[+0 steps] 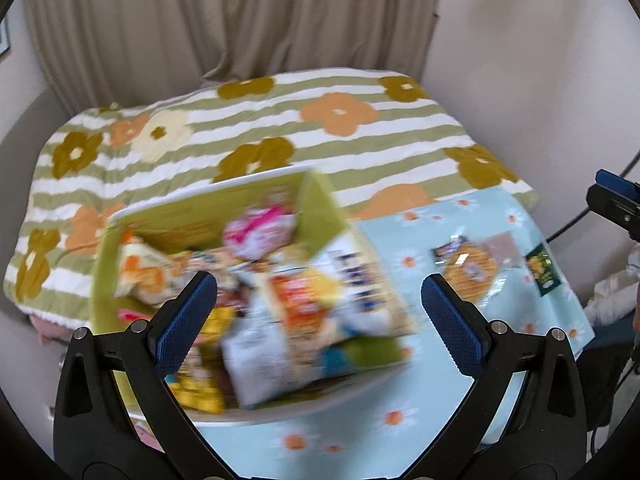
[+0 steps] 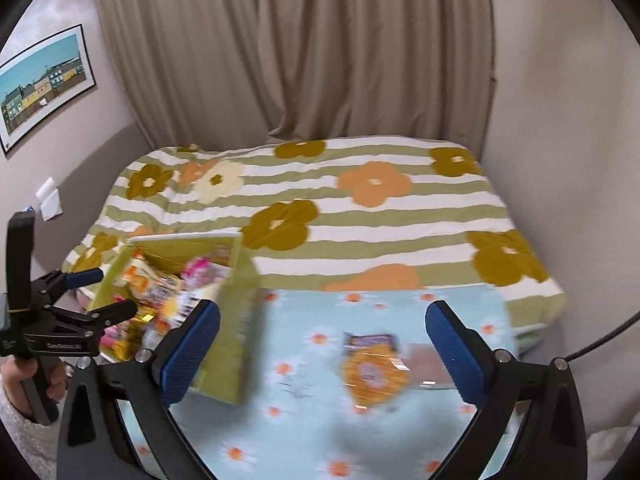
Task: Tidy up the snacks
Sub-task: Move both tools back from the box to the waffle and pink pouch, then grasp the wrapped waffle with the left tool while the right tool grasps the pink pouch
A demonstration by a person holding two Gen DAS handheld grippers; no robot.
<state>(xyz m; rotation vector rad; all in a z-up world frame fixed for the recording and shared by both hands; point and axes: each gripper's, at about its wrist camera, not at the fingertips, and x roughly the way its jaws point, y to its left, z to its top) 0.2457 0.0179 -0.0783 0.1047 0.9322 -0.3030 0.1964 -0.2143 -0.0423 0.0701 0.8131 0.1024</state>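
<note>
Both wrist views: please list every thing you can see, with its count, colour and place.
Box: one, green inside, on the bed, left of the blue cloth's middle.
Snack packs in box: several, pink, orange, yellow, white; blurred, so no exact count.
Orange snack pack: one, orange with dark top, on the blue cloth.
Dark green pack: one, near the cloth's right edge.
Blue cloth: one, light blue with daisies, front of bed.
Bed cover: one, green and white stripes with flowers.
Curtain: beige, behind the bed.
Picture: one, on the left wall.
Left gripper: open, over the box.
Right gripper: open, over the cloth.
</note>
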